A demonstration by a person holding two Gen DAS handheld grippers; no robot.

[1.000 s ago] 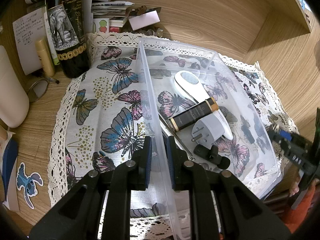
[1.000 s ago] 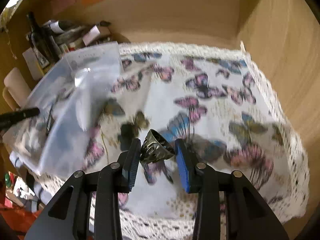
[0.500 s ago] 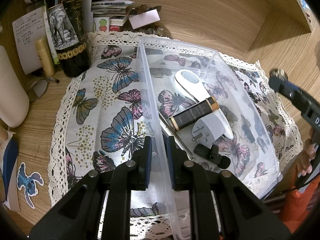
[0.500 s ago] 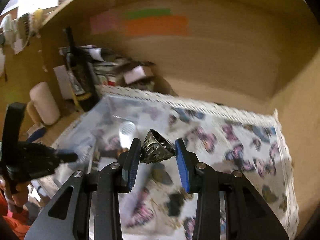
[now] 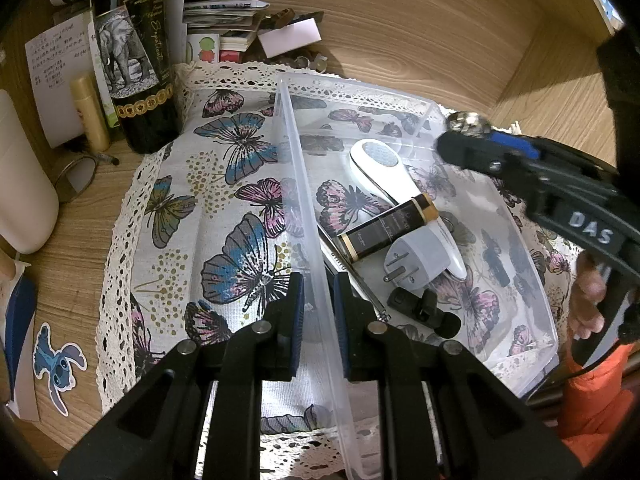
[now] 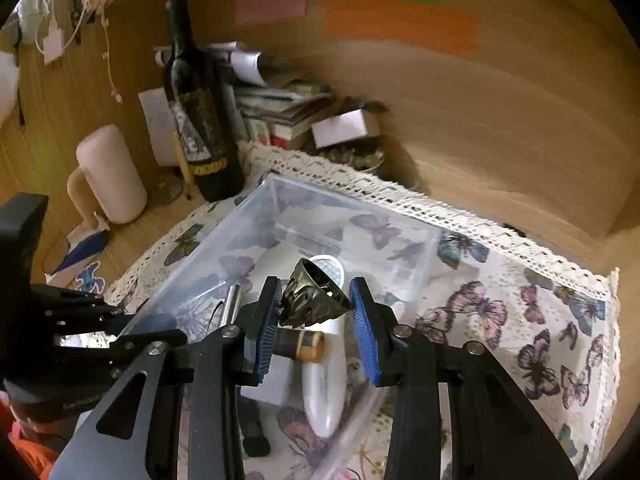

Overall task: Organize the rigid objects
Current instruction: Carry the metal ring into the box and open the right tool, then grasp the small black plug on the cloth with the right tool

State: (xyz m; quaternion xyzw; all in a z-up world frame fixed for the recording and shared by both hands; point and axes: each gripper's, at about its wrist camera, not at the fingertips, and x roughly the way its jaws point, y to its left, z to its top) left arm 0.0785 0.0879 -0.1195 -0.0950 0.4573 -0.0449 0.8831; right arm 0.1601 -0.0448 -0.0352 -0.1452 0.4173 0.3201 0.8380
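Note:
A clear plastic bin [image 5: 304, 216] stands on a butterfly cloth. My left gripper [image 5: 319, 308] is shut on the bin's left wall near its front. Inside lie a white brush [image 5: 384, 180], a black and gold tube [image 5: 386, 232], a grey plug adapter [image 5: 416, 258] and a black clip [image 5: 424, 312]. My right gripper [image 6: 314, 312] is shut on a dark metal ring [image 6: 312, 298] and holds it above the bin [image 6: 256, 216], over the brush [image 6: 322, 384]. In the left wrist view the right gripper [image 5: 468, 136] hangs over the bin's far right corner.
A dark wine bottle [image 5: 136, 52] stands at the back left with papers and small boxes [image 5: 224, 20] behind it. A white cylinder [image 5: 20, 192] is at the far left. Wooden walls [image 5: 400, 40] close the back and right. A blue sticker [image 5: 56, 360] lies front left.
My right gripper has carried the ring from the cloth on the right, up and leftward over the bin. My left gripper has stayed clamped on the bin wall.

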